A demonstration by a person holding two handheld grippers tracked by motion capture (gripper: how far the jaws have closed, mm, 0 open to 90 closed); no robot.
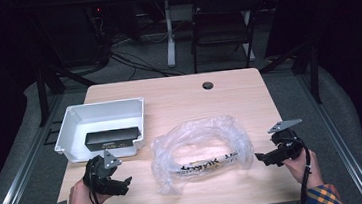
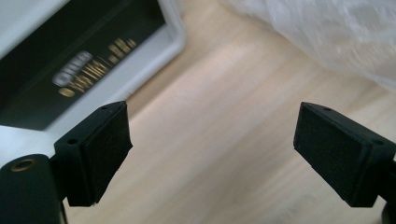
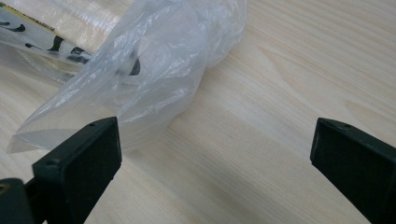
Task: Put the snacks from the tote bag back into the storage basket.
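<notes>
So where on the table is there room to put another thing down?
The widest bare wood is the far part of the table, behind the white bin and the plastic bag, around the small round hole. The near edge between the left tongs and right tongs is a thinner free strip. The middle is crowded: bin and bag sit close together.

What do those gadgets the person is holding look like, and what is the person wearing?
Each hand grips a black plastic claw: the left claw and the right claw. Each ends in two flat, rectangular black jaws faced with matte pads, and each carries a grey three-cornered plate on top. A black cable trails from the right one. The sleeves are plaid, orange and blue.
</notes>
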